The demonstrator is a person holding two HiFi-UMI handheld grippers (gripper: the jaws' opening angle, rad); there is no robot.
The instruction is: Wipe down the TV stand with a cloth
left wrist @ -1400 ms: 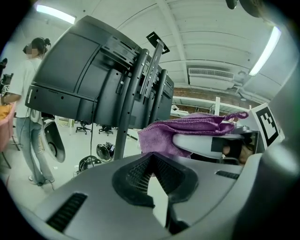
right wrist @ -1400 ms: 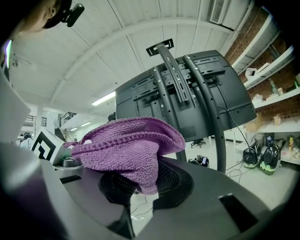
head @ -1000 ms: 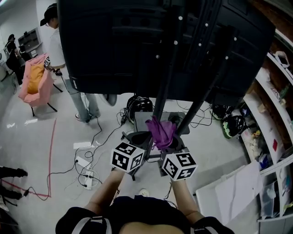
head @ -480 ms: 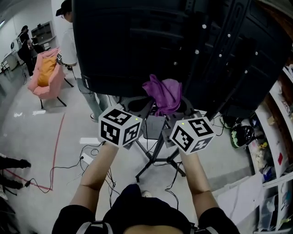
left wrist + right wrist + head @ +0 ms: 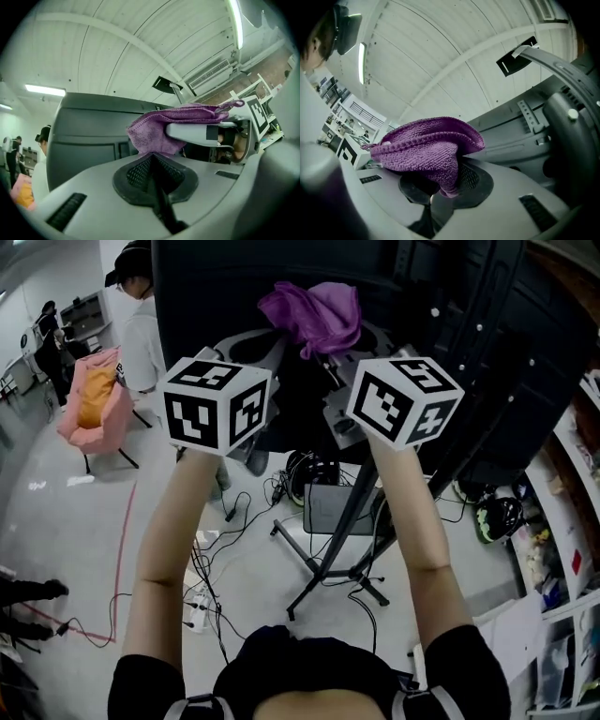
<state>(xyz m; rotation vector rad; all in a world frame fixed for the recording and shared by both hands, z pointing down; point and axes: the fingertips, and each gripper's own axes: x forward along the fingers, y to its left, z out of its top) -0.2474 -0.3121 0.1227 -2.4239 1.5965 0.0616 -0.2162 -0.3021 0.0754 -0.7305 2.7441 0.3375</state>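
The purple cloth point(image 5: 314, 315) is bunched up high in the head view, against the black back of the TV point(image 5: 459, 324). My right gripper point(image 5: 328, 351) is shut on the cloth point(image 5: 426, 145), which drapes over its pads point(image 5: 471, 180). My left gripper point(image 5: 272, 338) is raised beside it, jaws shut pad to pad point(image 5: 152, 157) with nothing between them. The cloth point(image 5: 159, 129) hangs just past their tips, draped over the right gripper's finger point(image 5: 197, 133). The TV stand's dark pole point(image 5: 352, 512) runs down to splayed legs point(image 5: 319, 579) on the floor.
A person in a white shirt and cap point(image 5: 141, 324) stands at the left, near a pink chair point(image 5: 89, 404). Cables and a power strip point(image 5: 202, 610) lie on the floor. A grey box point(image 5: 328, 507) sits by the pole. Helmets point(image 5: 497, 517) and shelves point(image 5: 572, 549) line the right.
Both grippers have risen from low near the stand's base to the upper back of the TV. The cloth has gone up with the right gripper.
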